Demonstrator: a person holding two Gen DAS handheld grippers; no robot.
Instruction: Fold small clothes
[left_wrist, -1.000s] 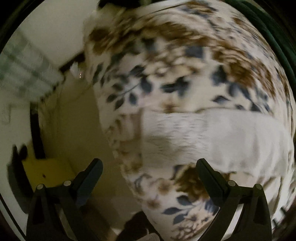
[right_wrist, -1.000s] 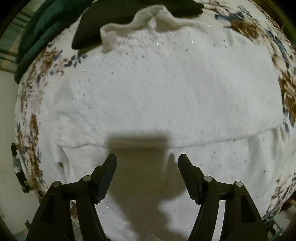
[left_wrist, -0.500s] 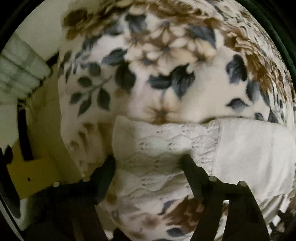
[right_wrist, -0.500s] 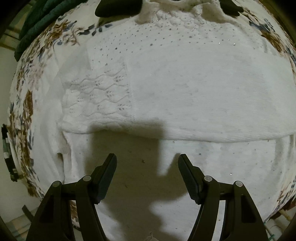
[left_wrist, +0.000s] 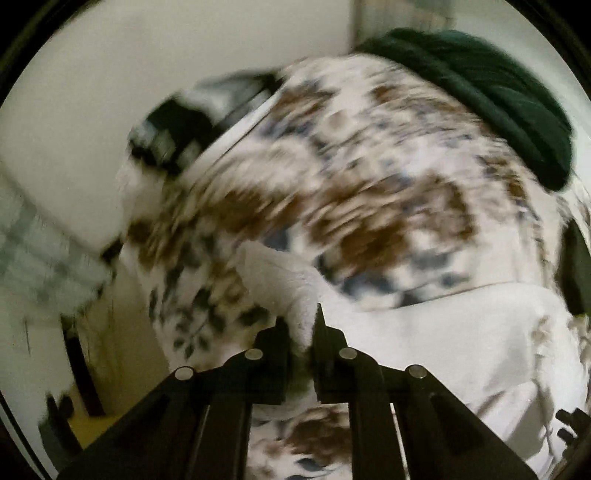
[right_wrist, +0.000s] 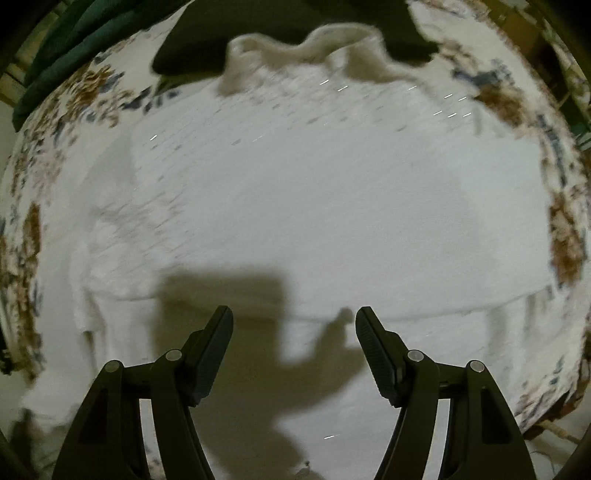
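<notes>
A white knit sweater (right_wrist: 332, 206) lies spread on a floral bedspread (right_wrist: 92, 88), its collar at the far side. In the left wrist view the sweater (left_wrist: 461, 332) shows at the lower right. My left gripper (left_wrist: 301, 332) is shut on a white sleeve end (left_wrist: 280, 280) and holds it lifted off the bedspread (left_wrist: 369, 192). My right gripper (right_wrist: 293, 325) is open and empty, hovering above the sweater's lower part, its shadow on the cloth.
A dark green blanket (left_wrist: 491, 96) lies at the bed's far edge, also in the right wrist view (right_wrist: 66, 48). A black garment (right_wrist: 207, 40) lies beyond the collar. The bed's left edge, a white wall (left_wrist: 110, 92) and floor are at the left.
My left gripper has closed on the sleeve end and lifted it, and its view has swung up quickly. My right gripper stays open and has shifted a little over the sweater.
</notes>
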